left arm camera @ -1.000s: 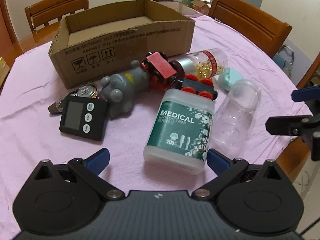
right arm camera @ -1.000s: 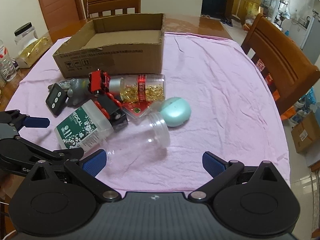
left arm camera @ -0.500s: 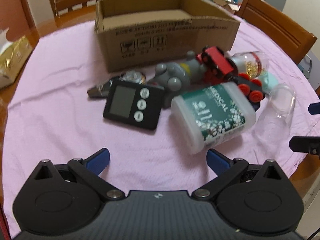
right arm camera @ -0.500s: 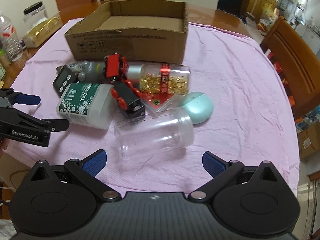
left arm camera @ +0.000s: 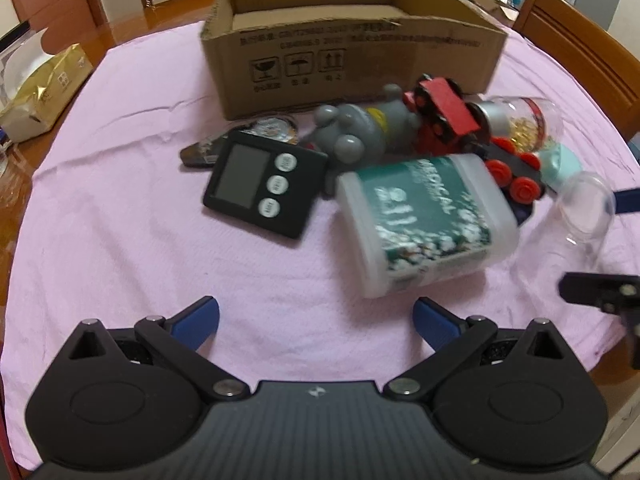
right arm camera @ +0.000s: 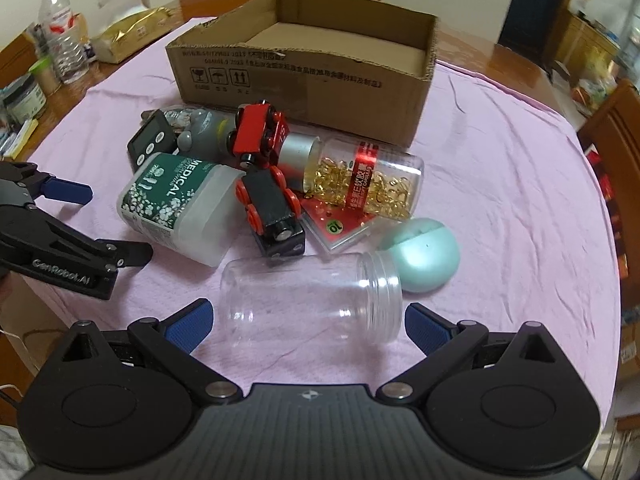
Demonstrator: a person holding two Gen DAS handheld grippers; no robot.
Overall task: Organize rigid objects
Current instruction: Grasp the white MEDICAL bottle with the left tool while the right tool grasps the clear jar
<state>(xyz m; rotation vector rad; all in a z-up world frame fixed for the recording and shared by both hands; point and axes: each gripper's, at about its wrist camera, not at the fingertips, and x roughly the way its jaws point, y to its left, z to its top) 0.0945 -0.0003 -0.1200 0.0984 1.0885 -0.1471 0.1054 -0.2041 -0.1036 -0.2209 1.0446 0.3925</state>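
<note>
Presently, the right claw (right arm camera: 308, 322) is standing wide open, gripping nothing, with the clear jar (right arm camera: 311, 297) lying on its side directly between and just ahead of its blue fingertips (right arm camera: 191, 322); whether either pad is touching the jar cannot be told. The jar's threaded mouth is pointing toward the mint egg-shaped case (right arm camera: 420, 254), which is lying just beside it. The left claw (left arm camera: 316, 320) is likewise gaping fully and holding nothing, hovering over bare pink cloth (left arm camera: 140, 240) on the worktop. The cotton swab tub (left arm camera: 424, 224) is lying ahead of it and slightly to its right, close to the right fingertip, apart from it. The black timer (left arm camera: 264, 186) is resting further ahead. The cardboard box (right arm camera: 304, 76) is sitting behind the pile, open side up.
</note>
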